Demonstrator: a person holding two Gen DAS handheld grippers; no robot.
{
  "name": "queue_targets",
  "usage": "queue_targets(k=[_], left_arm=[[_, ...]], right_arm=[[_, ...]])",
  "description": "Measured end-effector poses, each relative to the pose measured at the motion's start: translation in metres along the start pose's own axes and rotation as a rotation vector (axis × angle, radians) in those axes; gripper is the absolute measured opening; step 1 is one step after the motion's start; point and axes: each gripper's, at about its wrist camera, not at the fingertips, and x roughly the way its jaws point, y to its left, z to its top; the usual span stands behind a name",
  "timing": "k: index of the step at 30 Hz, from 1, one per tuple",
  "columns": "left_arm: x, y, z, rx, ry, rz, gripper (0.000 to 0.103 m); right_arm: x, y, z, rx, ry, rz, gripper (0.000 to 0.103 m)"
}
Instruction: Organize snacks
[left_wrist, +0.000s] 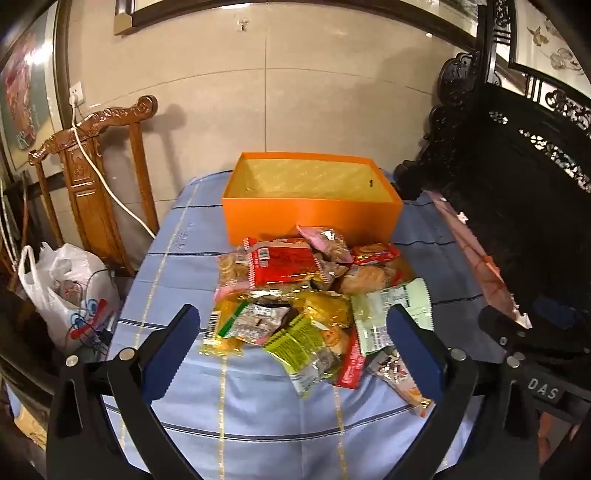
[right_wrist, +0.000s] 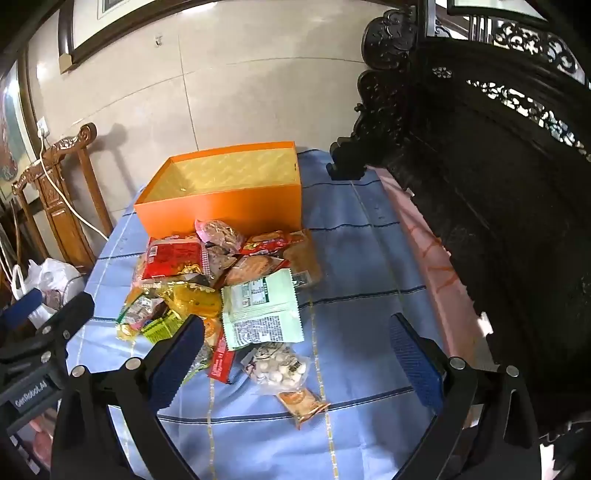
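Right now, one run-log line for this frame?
phase: pre-grasp | left gripper: open, empty | right gripper: open, empty | snack pile: on blue tablecloth, loose | orange box: open, no snacks inside

Warm indoor light; fisheye-warped edges

- The left wrist view looks forward and down between its own two fingers, facing the snack pile (left_wrist: 310, 295) head-on, with the orange box (left_wrist: 312, 218) behind it and the wall beyond.
- The right wrist view sits further right, with the pile (right_wrist: 221, 291) left of centre.
- Both share the pile, the box (right_wrist: 221, 210) and the blue tablecloth (left_wrist: 258, 406).
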Motion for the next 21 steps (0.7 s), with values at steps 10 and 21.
queue_targets(k=[10, 21], left_arm=[[0.006, -0.004, -0.001, 0.002, 0.01, 0.001, 0.099], [0.008, 0.002, 0.002, -0.004, 0.024, 0.009, 0.099]], right_arm=[[-0.002, 0.002, -0.004, -0.036, -0.02, -0.042, 0.1], [-0.006, 0.008, 0.0, -0.076, -0.037, -0.035, 0.1]])
